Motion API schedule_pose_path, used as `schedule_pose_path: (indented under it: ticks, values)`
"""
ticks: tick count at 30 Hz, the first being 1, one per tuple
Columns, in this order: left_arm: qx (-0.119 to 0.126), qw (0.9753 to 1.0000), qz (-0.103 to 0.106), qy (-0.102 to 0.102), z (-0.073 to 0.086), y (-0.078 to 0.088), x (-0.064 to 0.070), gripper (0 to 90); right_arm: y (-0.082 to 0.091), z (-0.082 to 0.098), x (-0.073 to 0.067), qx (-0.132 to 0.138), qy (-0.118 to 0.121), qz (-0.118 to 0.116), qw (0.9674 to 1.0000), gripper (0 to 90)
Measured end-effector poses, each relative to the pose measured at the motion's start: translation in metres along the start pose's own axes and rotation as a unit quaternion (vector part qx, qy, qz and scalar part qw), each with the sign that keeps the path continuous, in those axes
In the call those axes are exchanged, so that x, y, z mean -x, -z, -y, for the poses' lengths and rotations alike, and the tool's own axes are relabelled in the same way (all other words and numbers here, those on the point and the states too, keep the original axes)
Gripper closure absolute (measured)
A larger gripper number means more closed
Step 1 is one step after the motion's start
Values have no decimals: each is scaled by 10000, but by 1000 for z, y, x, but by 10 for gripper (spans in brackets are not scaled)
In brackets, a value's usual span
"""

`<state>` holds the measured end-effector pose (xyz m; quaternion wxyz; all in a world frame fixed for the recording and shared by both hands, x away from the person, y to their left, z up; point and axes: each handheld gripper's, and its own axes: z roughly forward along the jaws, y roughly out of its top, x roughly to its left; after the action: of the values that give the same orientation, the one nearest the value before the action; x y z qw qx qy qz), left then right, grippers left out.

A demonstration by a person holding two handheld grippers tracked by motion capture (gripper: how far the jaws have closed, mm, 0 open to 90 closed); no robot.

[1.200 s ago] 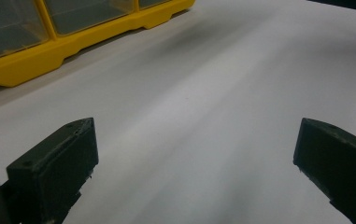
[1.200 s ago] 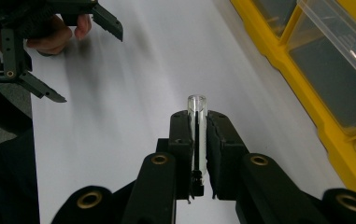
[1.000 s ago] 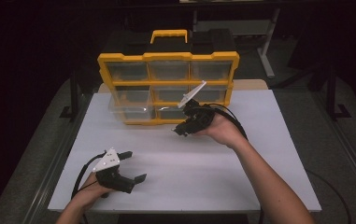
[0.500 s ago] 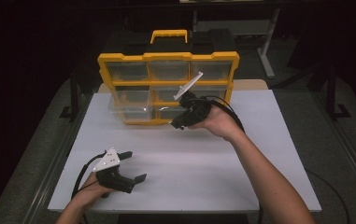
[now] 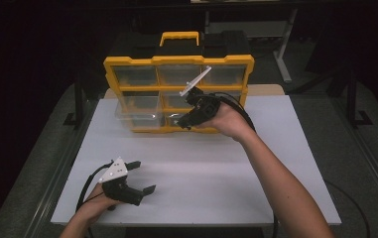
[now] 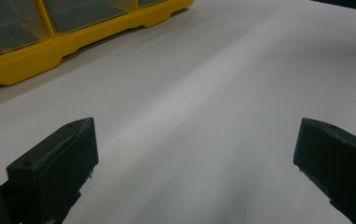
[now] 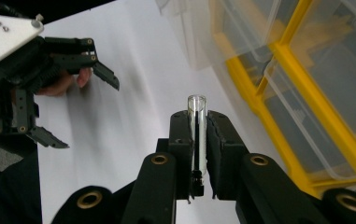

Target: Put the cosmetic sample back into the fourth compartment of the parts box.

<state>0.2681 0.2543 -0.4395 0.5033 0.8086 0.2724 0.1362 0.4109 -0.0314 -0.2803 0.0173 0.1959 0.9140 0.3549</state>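
So my right gripper (image 7: pixel 198 140) is clamped on a small clear glass tube (image 7: pixel 197 135), and the tube's open rim sticks out just past the fingertips. In the high view that gripper (image 5: pixel 189 111) sits up off the table, right in front of the yellow organizer (image 5: pixel 176 62), around its lower rows of drawers. One clear drawer (image 5: pixel 136 116) on the lower left of the organizer is pulled out toward me; in the right gripper view the same pulled-out drawer (image 7: pixel 222 32) sits up and to the right of the tube, not touching it.

My left gripper (image 5: pixel 139 176) is down near the front left corner of the white table (image 5: pixel 226 173), well apart from the organizer. Its jaws stand wide apart with nothing between them, just bare tabletop in the left gripper view, plus the organizer's yellow base (image 6: pixel 49 60) in the far corner. From the right gripper view I can also see that left gripper (image 7: pixel 80 100) out past the tube, spread wide.
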Motion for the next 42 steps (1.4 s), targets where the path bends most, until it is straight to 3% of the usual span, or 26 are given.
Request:
schedule_pose_path:
  ticks: [23,37,42]
  values:
    - [-1,10000,20,72,0,0,1,2,10,-39,6,180,-15,-58,9998,796]
    - [-117,9999,13,20,-1,3,0,2,7,-58,7,185,28,-42,9998,796]
    - [-48,10000,20,39,-1,3,-1,1,4,-70,8,202,62,-33,9998,796]
